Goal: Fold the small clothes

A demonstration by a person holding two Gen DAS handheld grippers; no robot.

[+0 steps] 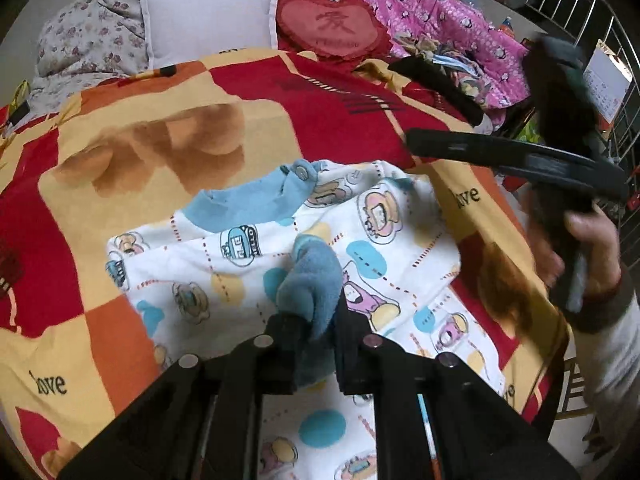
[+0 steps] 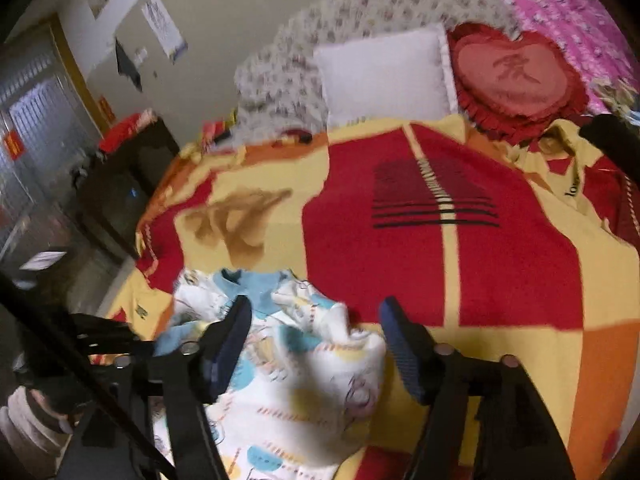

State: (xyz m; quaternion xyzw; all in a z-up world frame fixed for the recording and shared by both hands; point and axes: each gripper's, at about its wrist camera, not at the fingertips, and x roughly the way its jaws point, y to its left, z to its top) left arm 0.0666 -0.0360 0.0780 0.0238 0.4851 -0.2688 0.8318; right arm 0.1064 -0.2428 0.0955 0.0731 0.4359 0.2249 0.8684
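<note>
Clenched on a bunched blue cuff [image 1: 316, 280], the left gripper [image 1: 316, 344] pinches this trim of the small garment [image 1: 248, 276] between its two black fingers [image 1: 286, 344], near the bottom centre of the left wrist view. Released, the right gripper [image 2: 316, 344] hangs above the same garment [image 2: 316, 384] with its jaws spread wide; its blue-padded fingers [image 2: 228, 340] touch no cloth that can be made out, though this view is blurred. In the left wrist view the right gripper [image 1: 472, 114] appears at the far right, held by the person's right hand [image 1: 588, 256], its long black fingers reaching left over the bed.

The garment, white with cartoon prints and blue and yellow spots, lies crumpled on the near part of the bedspread [image 1: 100, 152], its blue collar [image 1: 248, 200] on the far side. The bedspread is a patchwork of red, yellow and orange blocks bearing the printed word "love".

At the far end of the bed stand a white pillow [image 1: 208, 20] and, just to its right, a red heart-shaped cushion [image 1: 332, 24]. Behind the pillow lies a floral quilt [image 1: 88, 36]; to the right of the cushion lies a pink printed quilt [image 1: 432, 12]. A metal railing [image 1: 576, 4] shows at the far right.
</note>
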